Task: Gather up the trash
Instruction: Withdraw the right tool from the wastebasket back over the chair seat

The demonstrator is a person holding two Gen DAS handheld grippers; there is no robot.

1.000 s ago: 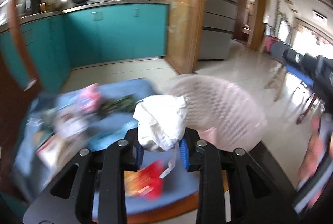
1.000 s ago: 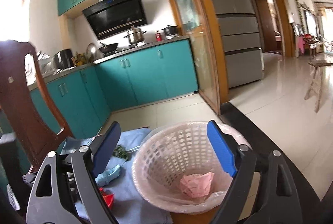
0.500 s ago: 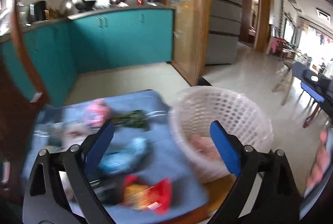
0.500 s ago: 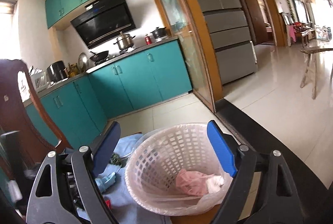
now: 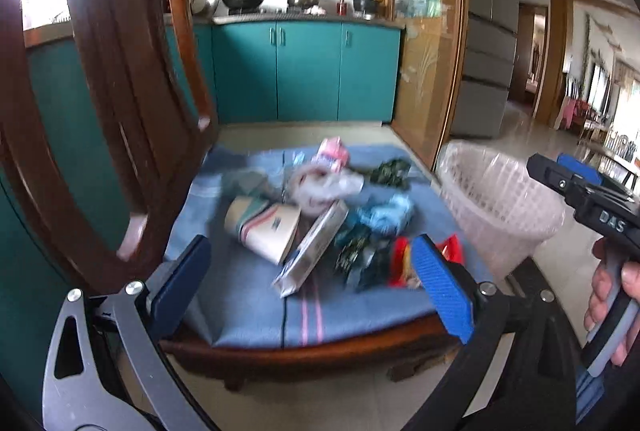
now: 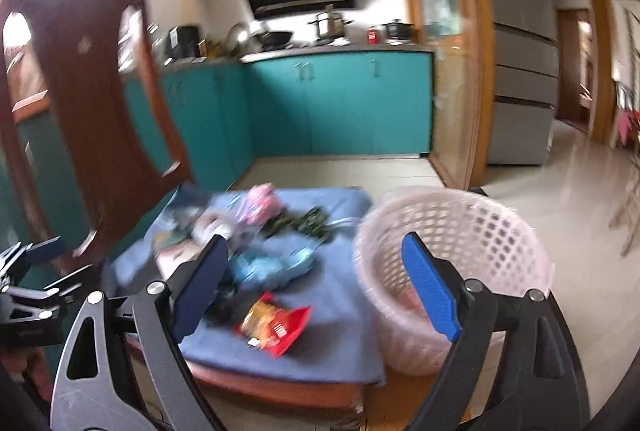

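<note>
Left gripper (image 5: 316, 283) emptied, fingers just spread wide, white wad now gone into the white basket (image 5: 496, 207); right gripper (image 6: 316, 291) spread too, holding nothing; remaining trash, red snack wrapper (image 6: 276, 327) included, waiting on the blue-clothed seat (image 5: 256, 307).

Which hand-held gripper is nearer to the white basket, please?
Right. The right hand-held gripper hangs beside the basket, its right finger overlapping the rim; the left hand-held gripper sits back over the trash pile.
</note>
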